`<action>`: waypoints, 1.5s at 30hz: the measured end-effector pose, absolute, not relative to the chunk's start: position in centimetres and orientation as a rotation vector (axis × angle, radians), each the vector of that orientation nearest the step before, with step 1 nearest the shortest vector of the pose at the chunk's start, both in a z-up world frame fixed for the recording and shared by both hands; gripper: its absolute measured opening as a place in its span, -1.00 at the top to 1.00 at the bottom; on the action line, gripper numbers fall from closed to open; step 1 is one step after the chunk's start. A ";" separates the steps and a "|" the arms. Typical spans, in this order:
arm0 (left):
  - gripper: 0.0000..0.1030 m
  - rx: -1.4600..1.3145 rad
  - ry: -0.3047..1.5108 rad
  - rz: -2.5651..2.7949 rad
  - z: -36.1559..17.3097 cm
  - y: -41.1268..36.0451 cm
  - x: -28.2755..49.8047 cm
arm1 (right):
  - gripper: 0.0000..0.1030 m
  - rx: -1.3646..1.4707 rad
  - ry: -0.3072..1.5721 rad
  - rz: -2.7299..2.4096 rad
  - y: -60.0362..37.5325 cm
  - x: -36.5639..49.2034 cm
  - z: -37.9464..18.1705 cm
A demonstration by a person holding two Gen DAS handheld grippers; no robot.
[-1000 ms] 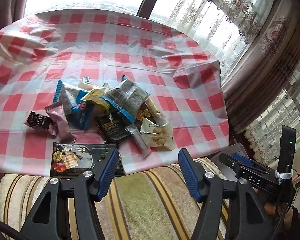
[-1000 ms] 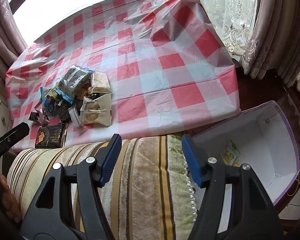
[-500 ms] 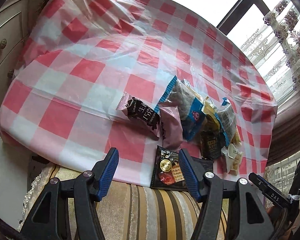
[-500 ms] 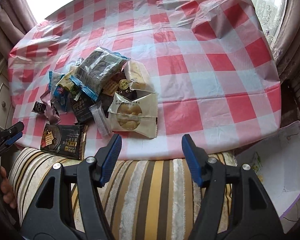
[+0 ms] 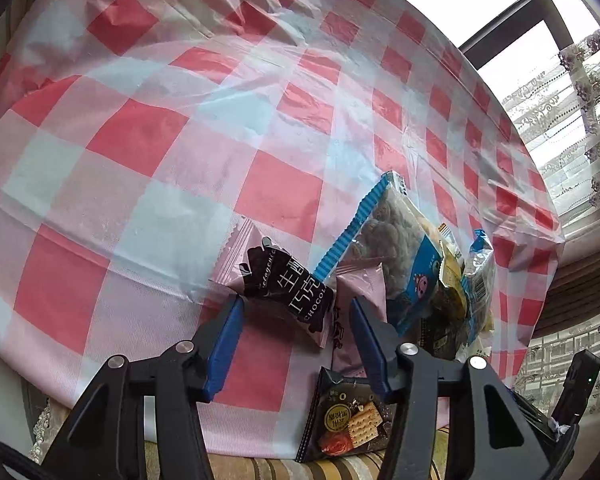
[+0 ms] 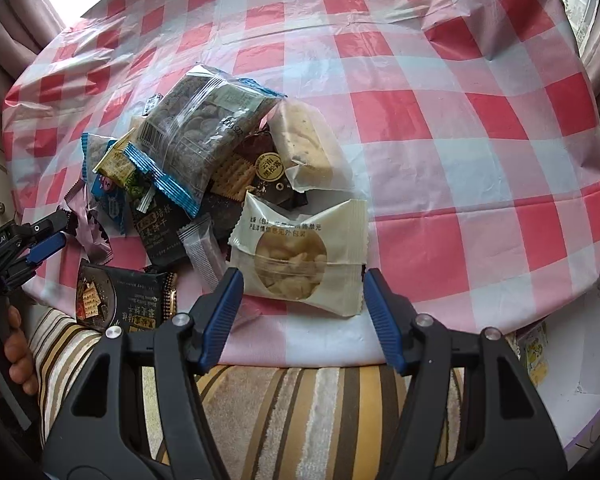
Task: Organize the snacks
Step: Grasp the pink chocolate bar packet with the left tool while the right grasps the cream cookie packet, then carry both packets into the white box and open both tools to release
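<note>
I count two grippers, my left gripper [image 5: 296, 312] and my right gripper [image 6: 303, 284]. There is one checked tablecloth [image 6: 440, 128] and one striped cushion [image 6: 300, 408]. Of the snack packets I make out two black cracker packs [image 6: 120, 300], two pink wrappers [image 5: 360, 300], one cream pastry pack [image 6: 300, 256] and two blue-edged clear bags [image 6: 204, 132]; the rest of the heap overlaps too much to count.

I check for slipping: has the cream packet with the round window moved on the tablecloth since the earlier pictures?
No. The cream packet lies on the same checks of the tablecloth, beside the same pile; only the camera came nearer.
</note>
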State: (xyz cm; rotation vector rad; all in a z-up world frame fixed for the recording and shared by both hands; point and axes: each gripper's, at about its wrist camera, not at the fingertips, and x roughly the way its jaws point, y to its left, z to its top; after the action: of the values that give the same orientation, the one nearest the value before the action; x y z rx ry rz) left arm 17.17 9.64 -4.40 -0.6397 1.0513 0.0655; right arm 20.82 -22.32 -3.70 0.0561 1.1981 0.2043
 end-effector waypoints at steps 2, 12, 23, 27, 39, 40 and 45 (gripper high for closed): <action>-0.04 -0.639 1.048 0.074 -4.6 9.7 17.7 | -0.28 0.060 1.207 0.198 -22.1 21.4 -4.1; 0.20 -0.492 1.046 0.144 -4.7 8.8 20.1 | -0.39 0.047 1.205 0.190 -21.1 22.9 -4.7; 0.64 -0.448 1.036 0.219 -4.3 8.9 18.7 | 0.12 0.070 1.165 0.208 -21.6 21.8 -4.0; 0.65 -0.466 1.005 0.235 -3.5 9.3 17.5 | 0.28 0.075 1.141 0.226 -21.9 20.9 -3.2; 0.65 -0.452 0.942 0.183 -0.8 7.0 14.5 | 0.37 0.117 1.056 0.259 -23.3 18.4 -0.9; 0.65 -0.451 0.940 0.176 -0.6 6.7 14.3 | 0.37 0.123 1.051 0.259 -23.6 18.2 -0.8; 0.65 -0.435 0.937 0.126 0.3 4.5 13.4 | 0.37 0.159 1.031 0.258 -25.1 16.9 0.0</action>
State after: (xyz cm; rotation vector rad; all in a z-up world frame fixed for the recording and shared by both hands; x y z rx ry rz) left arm 13.38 4.52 0.34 -0.4354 0.9368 0.1263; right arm 16.88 -25.13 -0.02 0.1587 1.0315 0.2583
